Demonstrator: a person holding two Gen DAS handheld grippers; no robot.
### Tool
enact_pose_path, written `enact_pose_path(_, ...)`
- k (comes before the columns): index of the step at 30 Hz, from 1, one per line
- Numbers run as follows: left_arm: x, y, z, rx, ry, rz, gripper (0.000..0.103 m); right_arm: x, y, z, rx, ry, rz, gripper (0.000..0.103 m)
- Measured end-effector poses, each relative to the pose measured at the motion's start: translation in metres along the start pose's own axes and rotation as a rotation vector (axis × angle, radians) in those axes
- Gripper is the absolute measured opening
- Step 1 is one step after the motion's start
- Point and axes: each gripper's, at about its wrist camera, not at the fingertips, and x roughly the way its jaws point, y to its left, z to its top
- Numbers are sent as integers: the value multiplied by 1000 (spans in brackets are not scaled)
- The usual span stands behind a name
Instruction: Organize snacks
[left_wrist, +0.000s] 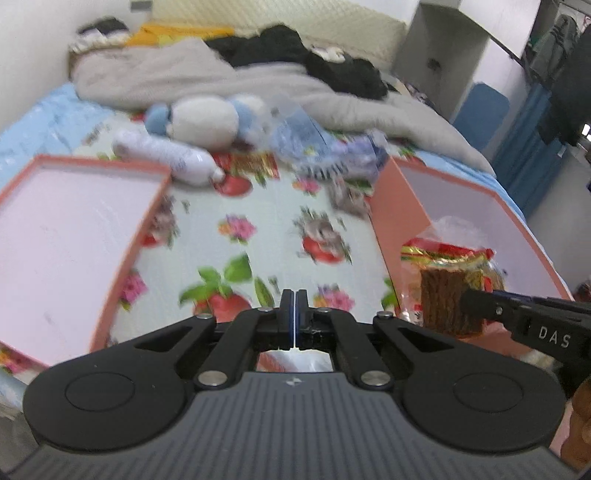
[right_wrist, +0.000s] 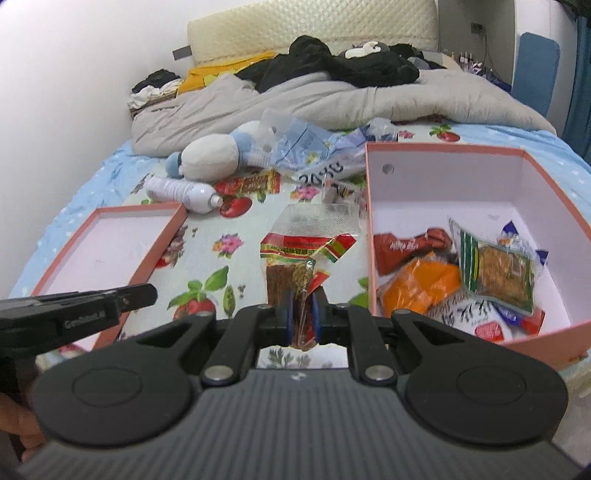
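Two tongs (left_wrist: 294, 317) (right_wrist: 302, 321) closed, right gripping a snack packet (right_wrist: 295, 266); bottle (right_wrist: 181, 192), plush toy (right_wrist: 212, 157), seemingly wrappers (right_wrist: 314, 147) beyond.

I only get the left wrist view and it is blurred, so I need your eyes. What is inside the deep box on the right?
Observer: The deep box already holds several wrapped snacks, among them an orange packet and a green-edged packet.
Operator: What does the right gripper hold?
Observer: The right gripper is shut on the bottom of a clear snack bag with brown sticks, not yet over the box.
Operator: Any snack left on the bed?
Observer: A red and gold packet lies beside the white bottle.
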Motion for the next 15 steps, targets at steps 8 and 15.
enact_pose_path(8, 29, 31, -22, 107, 110, -39, 4, 10, 6, -23, 1, 51, 19, 13)
enact_pose_path(15, 57, 51, -30, 230, 231, -27, 67, 17, 8, -28, 1, 70, 22, 14)
